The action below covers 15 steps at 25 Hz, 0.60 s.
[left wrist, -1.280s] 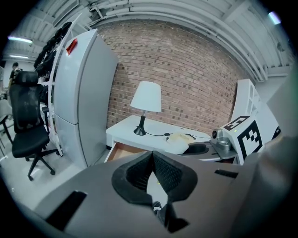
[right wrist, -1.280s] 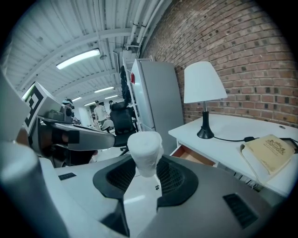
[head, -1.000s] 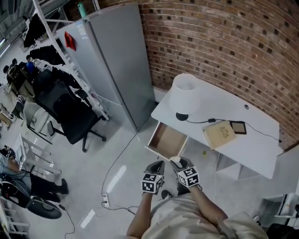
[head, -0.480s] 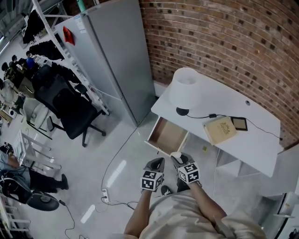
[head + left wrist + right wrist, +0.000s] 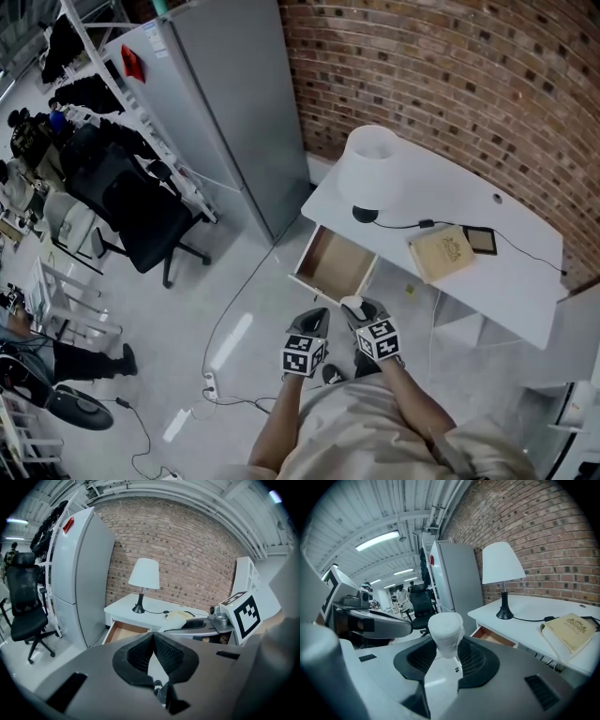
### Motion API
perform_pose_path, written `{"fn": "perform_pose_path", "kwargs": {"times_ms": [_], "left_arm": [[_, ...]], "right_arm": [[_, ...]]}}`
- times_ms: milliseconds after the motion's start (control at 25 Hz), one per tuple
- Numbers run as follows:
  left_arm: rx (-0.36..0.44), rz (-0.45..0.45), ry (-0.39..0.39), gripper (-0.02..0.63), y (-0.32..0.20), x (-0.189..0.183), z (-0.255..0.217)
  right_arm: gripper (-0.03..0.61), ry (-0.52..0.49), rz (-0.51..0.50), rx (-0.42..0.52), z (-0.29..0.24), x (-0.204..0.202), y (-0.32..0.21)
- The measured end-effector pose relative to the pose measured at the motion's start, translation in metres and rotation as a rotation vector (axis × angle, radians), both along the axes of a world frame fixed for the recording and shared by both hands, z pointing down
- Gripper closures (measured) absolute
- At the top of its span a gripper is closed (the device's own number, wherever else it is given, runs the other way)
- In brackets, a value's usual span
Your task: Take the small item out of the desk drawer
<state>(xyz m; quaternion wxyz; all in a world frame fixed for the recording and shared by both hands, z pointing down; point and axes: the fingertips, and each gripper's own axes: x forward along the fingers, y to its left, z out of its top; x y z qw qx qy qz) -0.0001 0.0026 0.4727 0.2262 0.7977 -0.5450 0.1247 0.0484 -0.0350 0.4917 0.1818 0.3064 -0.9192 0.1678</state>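
My right gripper [image 5: 446, 645] is shut on a small white cylinder-shaped item [image 5: 445, 627], which stands up between the black pads. In the head view that item [image 5: 352, 305] sits at the right gripper's tip, just in front of the open desk drawer [image 5: 335, 264]. The drawer's wooden inside looks bare. Beside it, my left gripper [image 5: 317, 321] hangs over the floor. Its jaws [image 5: 153, 637] are shut with the pads touching and nothing between them. Both grippers are apart from the white desk [image 5: 511, 286].
On the desk stand a white lamp [image 5: 368, 173] with a black cord, a tan book [image 5: 441, 251] and a small dark tablet [image 5: 482, 240]. A tall grey cabinet [image 5: 225, 112] stands left of the desk, with a black office chair [image 5: 131, 211] beyond. Cables and a power strip [image 5: 212, 385] lie on the floor.
Both grippers stay where they were, the white item still held in the right one. Only the head view has drifted slightly.
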Motion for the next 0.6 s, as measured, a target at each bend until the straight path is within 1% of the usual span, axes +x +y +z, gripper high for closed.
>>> {"fn": "perform_pose_path", "kwargs": {"times_ms": [600], "left_arm": [[0.009, 0.003, -0.009, 0.597, -0.0018, -0.001, -0.001]], "right_arm": [[0.416, 0.01, -0.002, 0.005, 0.0001, -0.0003, -0.0007]]}}
